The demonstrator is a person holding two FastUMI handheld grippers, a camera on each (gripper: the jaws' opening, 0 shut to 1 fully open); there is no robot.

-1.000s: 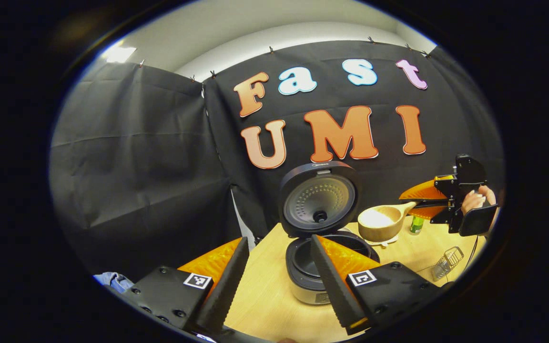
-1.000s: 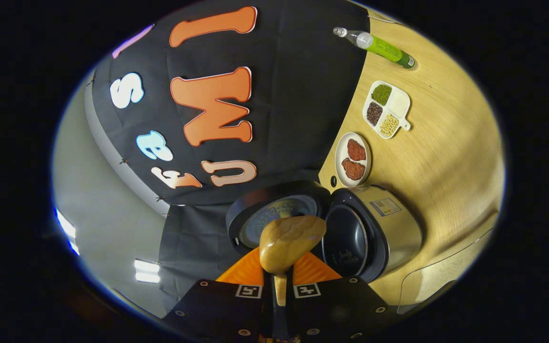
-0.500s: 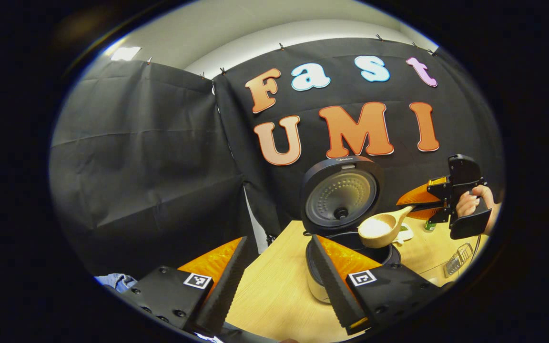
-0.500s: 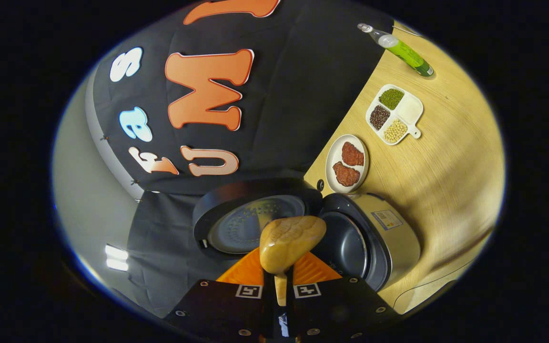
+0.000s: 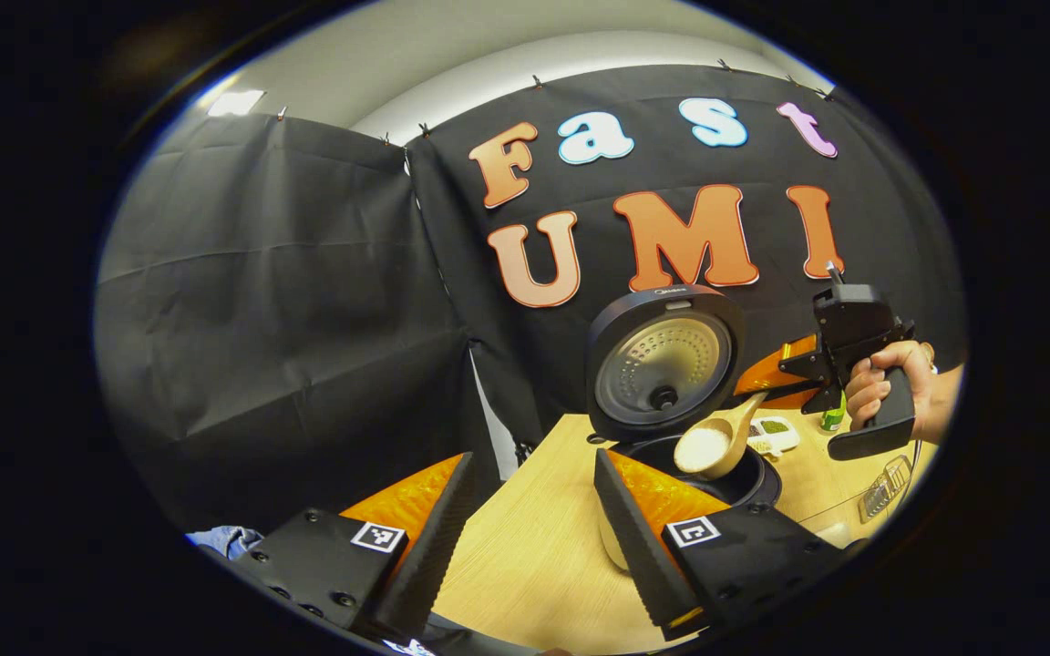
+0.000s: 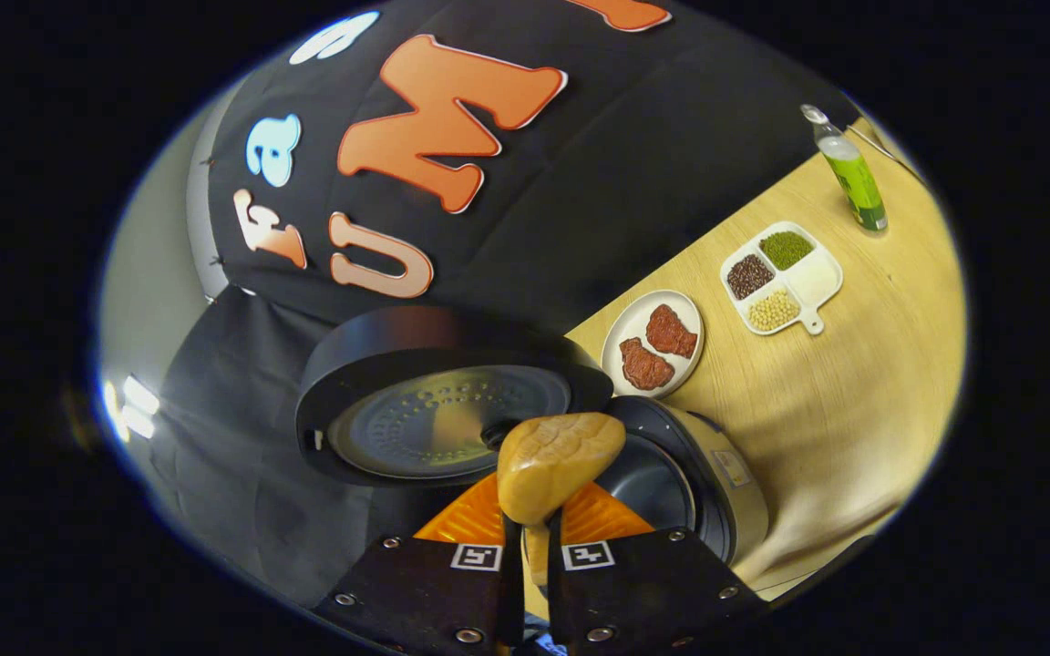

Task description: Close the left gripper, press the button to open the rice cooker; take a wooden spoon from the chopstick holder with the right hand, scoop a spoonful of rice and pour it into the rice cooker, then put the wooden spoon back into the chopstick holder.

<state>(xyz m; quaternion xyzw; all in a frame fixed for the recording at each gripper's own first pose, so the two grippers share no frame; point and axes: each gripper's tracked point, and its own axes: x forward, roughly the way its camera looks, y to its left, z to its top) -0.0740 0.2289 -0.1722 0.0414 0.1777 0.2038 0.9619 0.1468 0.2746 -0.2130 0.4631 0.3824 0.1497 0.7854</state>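
Note:
The rice cooker [image 5: 725, 474] stands open on the wooden table, its round lid [image 5: 666, 360] upright. A wooden spoon [image 5: 712, 445] heaped with white rice tilts over the pot's mouth. My right gripper [image 5: 762, 394], held by a hand [image 5: 885, 387], is shut on the spoon's handle. In the right gripper view the spoon's bowl [image 6: 557, 463] shows from its back, just ahead of my right gripper [image 6: 530, 538], with the cooker's pot [image 6: 671, 487] and lid [image 6: 438, 410] behind it. My left gripper [image 5: 534, 510] stands open and holds nothing, this side of the cooker. A wire chopstick holder [image 5: 885, 483] lies at the right.
A white plate with two red pieces [image 6: 653, 342], a divided dish of beans and grains [image 6: 785, 278] and a green bottle [image 6: 853, 173] stand on the table [image 6: 844, 401] beyond the cooker. Black cloth walls close off the back and left.
The right gripper has carried the spoon from beside the cooker to over the pot and tipped it downward. The left gripper has stayed open, its view shifting slightly.

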